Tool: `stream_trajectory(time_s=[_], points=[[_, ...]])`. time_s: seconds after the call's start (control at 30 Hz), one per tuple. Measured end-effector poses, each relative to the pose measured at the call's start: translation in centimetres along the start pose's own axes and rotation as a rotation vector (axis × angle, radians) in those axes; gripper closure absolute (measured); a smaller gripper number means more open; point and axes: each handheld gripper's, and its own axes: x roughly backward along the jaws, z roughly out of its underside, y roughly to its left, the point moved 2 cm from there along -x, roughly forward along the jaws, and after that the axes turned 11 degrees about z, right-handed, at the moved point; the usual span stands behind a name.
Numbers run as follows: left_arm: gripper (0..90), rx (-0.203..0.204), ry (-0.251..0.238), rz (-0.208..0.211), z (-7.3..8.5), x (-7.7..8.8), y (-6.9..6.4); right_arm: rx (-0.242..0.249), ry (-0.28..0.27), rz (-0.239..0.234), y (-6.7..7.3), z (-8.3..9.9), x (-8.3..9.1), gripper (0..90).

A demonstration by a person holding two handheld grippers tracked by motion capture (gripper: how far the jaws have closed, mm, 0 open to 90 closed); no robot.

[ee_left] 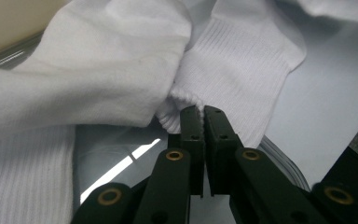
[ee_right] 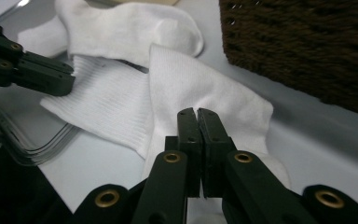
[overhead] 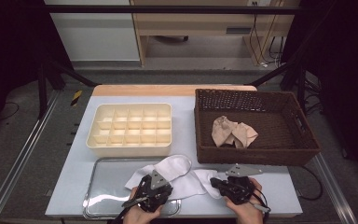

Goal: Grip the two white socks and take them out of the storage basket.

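Note:
Two white socks lie overlapped at the table's near edge, one (overhead: 172,167) partly on a metal tray (overhead: 100,186), the other (overhead: 204,176) to its right. My left gripper (overhead: 158,179) (ee_left: 200,108) is shut, its tips pinching the ribbed cuff edge of a sock (ee_left: 242,70). My right gripper (overhead: 213,182) (ee_right: 196,111) is shut too, its tips pressed into the fabric of the right-hand sock (ee_right: 200,79). The left gripper's jaws (ee_right: 51,77) also reach in over the ribbed sock (ee_right: 102,107) in the right gripper view.
A cream box with several compartments (overhead: 130,123) stands behind the tray. A dark wicker basket (overhead: 307,140) (ee_right: 307,46) at the right holds a crumpled beige cloth (overhead: 234,133). Bare table (overhead: 279,186) lies right of the right hand.

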Motion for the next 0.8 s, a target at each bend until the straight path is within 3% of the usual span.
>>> stream_trajectory(time_s=[0.2, 0.23, 0.27, 0.37, 0.43, 0.57, 0.7, 0.8], points=[[88.4, -0.003, 0.022, 0.1, 0.1, 0.9, 0.1, -0.065, -0.042, 0.012, -1.1, 0.1, 1.6, 89.3], [88.4, -0.003, 0.022, 0.1, 0.1, 0.9, 0.1, -0.065, -0.042, 0.012, -1.1, 0.1, 1.6, 89.3], [88.4, -0.029, 0.015, 0.121, 0.1, 1.7, 0.0, -0.083, -0.075, 0.016, -1.3, -0.4, 2.2, 89.3], [88.4, -0.053, 0.019, 0.1, 0.4, 2.8, 0.3, -0.117, -0.082, 0.032, -1.4, -0.8, 2.5, 89.3], [88.4, -0.054, 0.031, 0.08, 0.8, 3.3, 0.9, -0.14, -0.06, 0.049, -1.7, -1.0, 1.9, 89.3], [88.2, -0.042, 0.039, 0.09, 1.4, 3.6, 2.1, -0.181, 0.011, 0.061, -2.4, -1.3, -0.5, 89.3], [88.1, -0.046, 0.045, 0.087, 1.3, 3.3, 2.3, -0.153, 0.083, 0.097, -2.3, -1.5, -3.3, 88.9], [87.6, -0.052, 0.04, 0.078, 1.2, 3.1, 2.2, -0.139, 0.085, 0.115, -2.2, -1.6, -4.0, 86.3]])
